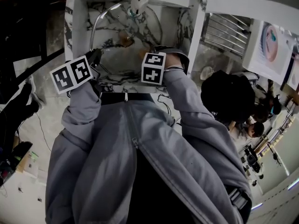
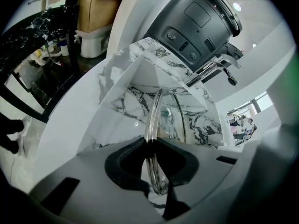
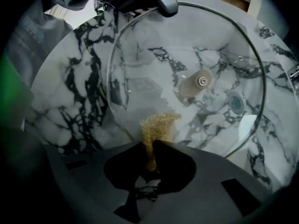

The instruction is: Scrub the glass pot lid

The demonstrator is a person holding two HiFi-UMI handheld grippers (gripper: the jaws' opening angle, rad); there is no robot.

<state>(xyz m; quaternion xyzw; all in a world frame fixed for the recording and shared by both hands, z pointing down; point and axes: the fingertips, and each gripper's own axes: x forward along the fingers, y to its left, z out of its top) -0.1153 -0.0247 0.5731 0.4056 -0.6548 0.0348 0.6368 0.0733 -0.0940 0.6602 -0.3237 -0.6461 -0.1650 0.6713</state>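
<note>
Left gripper: clenched on the glass lid. We see both jaws pressed onto the metal rim, which runs up out of the gap between them and carries on below it. The lid stands on edge straight ahead of these jaws, over the marble sink. The tap sits beyond the jaws, up and to their right.

Right gripper: grasping a tan scrub pad. The pad's near end is pinched between the jaw tips, and the rest sticks out ahead of them. It appears to lie against the glass close to the lid's near rim. Ahead of these jaws and to their right we note the lid's knob at the centre. A small round vent lies further right. On the far side of the lid from these jaws, the left gripper holds the rim.

From the head view, both grippers point down into the sink. Their marker cubes are near each other, and the lid is ahead of them under the tap.
</note>
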